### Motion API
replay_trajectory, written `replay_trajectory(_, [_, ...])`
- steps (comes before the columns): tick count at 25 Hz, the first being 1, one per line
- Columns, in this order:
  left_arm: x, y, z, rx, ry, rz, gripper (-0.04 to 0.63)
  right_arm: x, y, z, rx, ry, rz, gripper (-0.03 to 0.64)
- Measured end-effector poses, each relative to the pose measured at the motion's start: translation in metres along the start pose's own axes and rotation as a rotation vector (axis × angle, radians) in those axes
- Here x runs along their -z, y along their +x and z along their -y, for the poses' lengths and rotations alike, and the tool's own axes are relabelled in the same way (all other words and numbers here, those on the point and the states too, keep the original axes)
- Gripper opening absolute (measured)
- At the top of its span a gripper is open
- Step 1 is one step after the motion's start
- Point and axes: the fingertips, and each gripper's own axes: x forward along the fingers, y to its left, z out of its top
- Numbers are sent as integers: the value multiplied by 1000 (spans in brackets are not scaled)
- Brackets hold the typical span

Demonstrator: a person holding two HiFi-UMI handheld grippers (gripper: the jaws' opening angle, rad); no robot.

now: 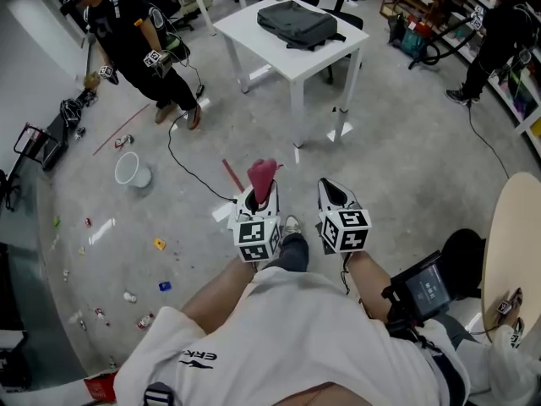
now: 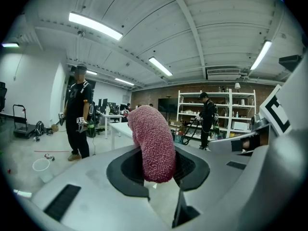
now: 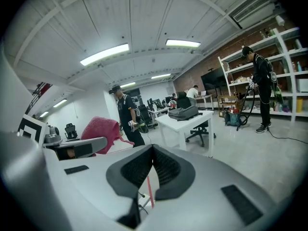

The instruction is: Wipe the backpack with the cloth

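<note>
L gripper [image 1: 260, 197] pinches a pink, nubby cloth [image 2: 150, 143], which stands up betw. its jaws, top drooping. R gripper [image 1: 335, 194]: jaws pressed together, nothing betw. them. Dark grey backpack [image 1: 297, 22] lies flat on white table [image 1: 279, 62], well apart from both.

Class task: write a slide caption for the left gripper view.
Left tool grips a pink cloth, white table beyond.

Head view: backpack [image 1: 297, 22] lies on table [image 1: 247, 27], upper centre. Cloth [image 1: 263, 176] sits in left gripper [image 1: 257, 200], frame centre; right gripper [image 1: 333, 194] just right of it. Cup [image 1: 133, 171] on floor, left.
</note>
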Motion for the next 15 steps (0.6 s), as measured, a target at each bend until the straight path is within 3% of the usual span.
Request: replay_trajectory(15, [-50,181,-32,95,-49,31,97,-92,131,75,82,-50,8,3])
